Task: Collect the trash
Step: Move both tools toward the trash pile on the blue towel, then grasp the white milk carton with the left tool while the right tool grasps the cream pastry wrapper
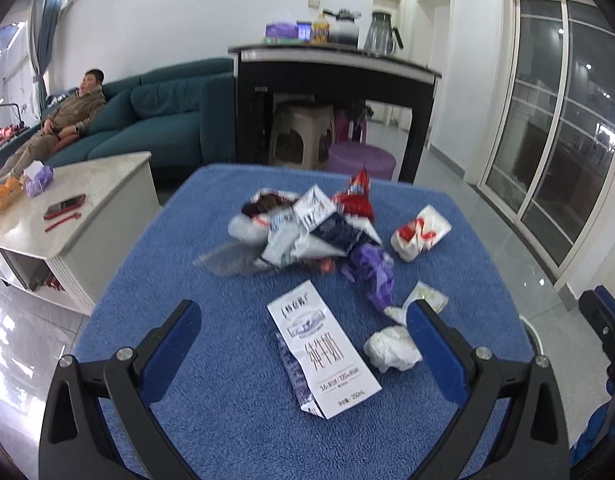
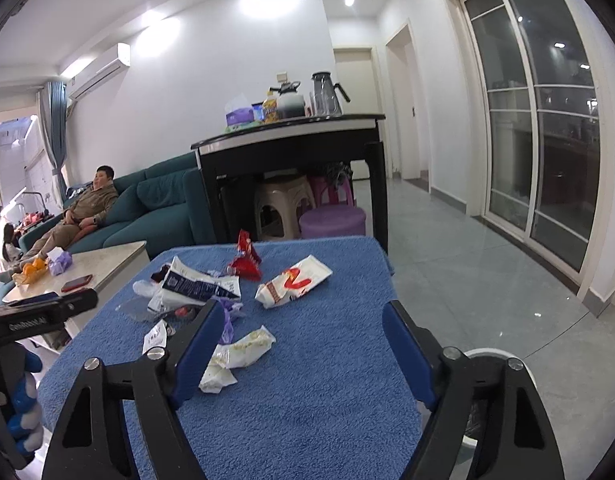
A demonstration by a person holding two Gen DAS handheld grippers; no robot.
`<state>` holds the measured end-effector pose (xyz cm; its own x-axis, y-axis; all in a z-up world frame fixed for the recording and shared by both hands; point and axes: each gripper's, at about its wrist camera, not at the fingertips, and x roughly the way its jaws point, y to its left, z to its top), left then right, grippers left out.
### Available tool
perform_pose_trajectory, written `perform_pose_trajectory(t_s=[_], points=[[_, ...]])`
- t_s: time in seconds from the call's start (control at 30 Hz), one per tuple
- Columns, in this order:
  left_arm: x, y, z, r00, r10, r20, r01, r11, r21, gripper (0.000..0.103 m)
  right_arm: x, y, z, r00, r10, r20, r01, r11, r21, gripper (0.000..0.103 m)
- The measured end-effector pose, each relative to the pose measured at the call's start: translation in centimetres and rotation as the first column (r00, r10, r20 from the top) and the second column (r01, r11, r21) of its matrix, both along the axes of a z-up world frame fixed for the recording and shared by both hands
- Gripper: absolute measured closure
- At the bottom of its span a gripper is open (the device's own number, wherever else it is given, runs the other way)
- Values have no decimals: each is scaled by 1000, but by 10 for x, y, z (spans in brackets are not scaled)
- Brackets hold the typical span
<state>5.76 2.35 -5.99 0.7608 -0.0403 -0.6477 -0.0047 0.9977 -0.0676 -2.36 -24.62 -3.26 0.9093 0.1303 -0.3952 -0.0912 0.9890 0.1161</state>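
Observation:
Trash lies on a blue towel-covered table (image 1: pixel 211 360). A flattened white milk carton (image 1: pixel 323 354) lies between the fingers of my open, empty left gripper (image 1: pixel 303 312). A crumpled tissue (image 1: pixel 391 348) and a small pale wrapper (image 1: pixel 425 300) lie by its right finger. Farther off are a pile of wrappers (image 1: pixel 303 232), a purple wrapper (image 1: pixel 371 276), a red packet (image 1: pixel 357 196) and a white-and-red bag (image 1: pixel 419 234). My right gripper (image 2: pixel 299 316) is open and empty above the table (image 2: pixel 307 420); the pale wrapper (image 2: pixel 243 348), the tissue (image 2: pixel 217 378) and the white-and-red bag (image 2: pixel 293 286) lie ahead.
A white bin rim (image 2: pixel 491 356) shows low on the right beside the table. A white coffee table (image 1: pixel 67 216) with a phone stands to the left. A black console table (image 1: pixel 335 76) with stools under it stands behind. A person sits on the teal sofa (image 1: pixel 155 120).

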Motion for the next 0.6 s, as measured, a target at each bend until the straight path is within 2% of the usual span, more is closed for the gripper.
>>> perform_pose_trajectory(t_s=[0.3, 0.5, 0.57, 0.6], points=[[45, -11, -66, 981, 18, -194, -16, 1000, 11, 1, 19, -3, -27, 996, 23, -85, -23, 1000, -4, 28], [69, -5, -89, 960, 43, -277, -47, 999, -9, 2, 36, -2, -46, 986, 64, -155, -64, 998, 1, 28], [74, -4, -97, 953, 44, -299, -51, 999, -15, 15, 44, 1, -53, 979, 87, -182, -87, 996, 8, 28], [75, -2, -101, 948, 36, -316, -48, 998, -31, 17, 49, 2, -55, 976, 97, -194, -97, 995, 12, 28]])
